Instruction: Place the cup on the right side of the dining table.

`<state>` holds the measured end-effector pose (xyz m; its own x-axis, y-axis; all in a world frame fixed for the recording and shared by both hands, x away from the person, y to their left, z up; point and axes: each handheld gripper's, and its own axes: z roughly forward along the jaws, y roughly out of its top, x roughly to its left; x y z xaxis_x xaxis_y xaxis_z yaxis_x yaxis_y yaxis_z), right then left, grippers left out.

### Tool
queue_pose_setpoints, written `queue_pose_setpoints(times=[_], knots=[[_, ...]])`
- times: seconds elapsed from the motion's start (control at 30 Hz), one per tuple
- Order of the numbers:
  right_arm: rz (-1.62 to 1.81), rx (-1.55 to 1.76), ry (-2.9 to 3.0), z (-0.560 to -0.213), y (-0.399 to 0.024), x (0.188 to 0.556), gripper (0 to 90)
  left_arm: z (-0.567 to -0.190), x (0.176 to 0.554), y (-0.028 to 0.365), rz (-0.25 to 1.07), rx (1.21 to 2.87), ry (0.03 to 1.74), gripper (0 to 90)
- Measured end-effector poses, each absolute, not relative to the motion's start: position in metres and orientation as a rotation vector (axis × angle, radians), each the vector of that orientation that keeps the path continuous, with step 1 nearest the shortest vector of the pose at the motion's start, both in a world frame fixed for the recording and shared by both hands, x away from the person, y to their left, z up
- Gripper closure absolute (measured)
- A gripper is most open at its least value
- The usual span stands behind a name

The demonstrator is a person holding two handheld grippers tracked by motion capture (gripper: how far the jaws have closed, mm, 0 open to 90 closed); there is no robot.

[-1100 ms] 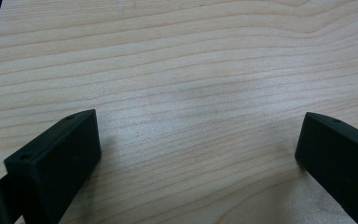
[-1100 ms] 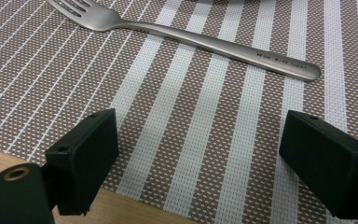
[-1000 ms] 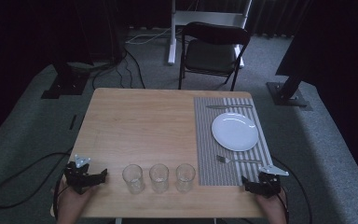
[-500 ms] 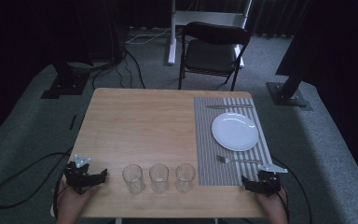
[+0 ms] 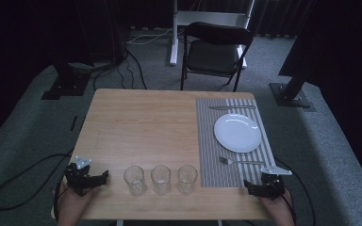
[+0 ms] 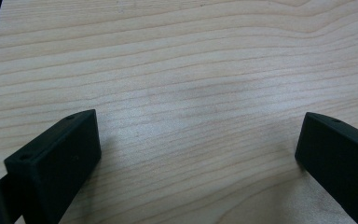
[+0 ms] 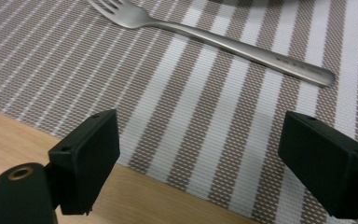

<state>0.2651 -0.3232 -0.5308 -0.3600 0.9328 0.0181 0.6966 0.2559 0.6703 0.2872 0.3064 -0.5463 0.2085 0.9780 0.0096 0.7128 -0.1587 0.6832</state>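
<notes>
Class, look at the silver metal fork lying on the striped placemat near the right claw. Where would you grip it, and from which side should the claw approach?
Grip the silver metal fork at mid-handle, coming down from above with the jaws either side of its width. It lies flat on the striped placemat, the handle is long, narrow and straight, and the open right claw is already just short of it. Being thin and flat, it may slip.

Brown-and-white striped placemat (image 5: 207,141); white plate (image 5: 237,133) — silver fork (image 7: 223,42) (pale wood-grain table (image 5: 141,127))
</notes>
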Motion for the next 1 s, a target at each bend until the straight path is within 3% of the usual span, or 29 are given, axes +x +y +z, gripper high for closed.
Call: queue_pose_setpoints(times=[1.0], knots=[[1.009, 1.312, 2.226, -0.484, -0.282, 0.269, 13.6, -0.546, 0.287, 0.306, 0.628, 1.938, 1.563, 0.4]])
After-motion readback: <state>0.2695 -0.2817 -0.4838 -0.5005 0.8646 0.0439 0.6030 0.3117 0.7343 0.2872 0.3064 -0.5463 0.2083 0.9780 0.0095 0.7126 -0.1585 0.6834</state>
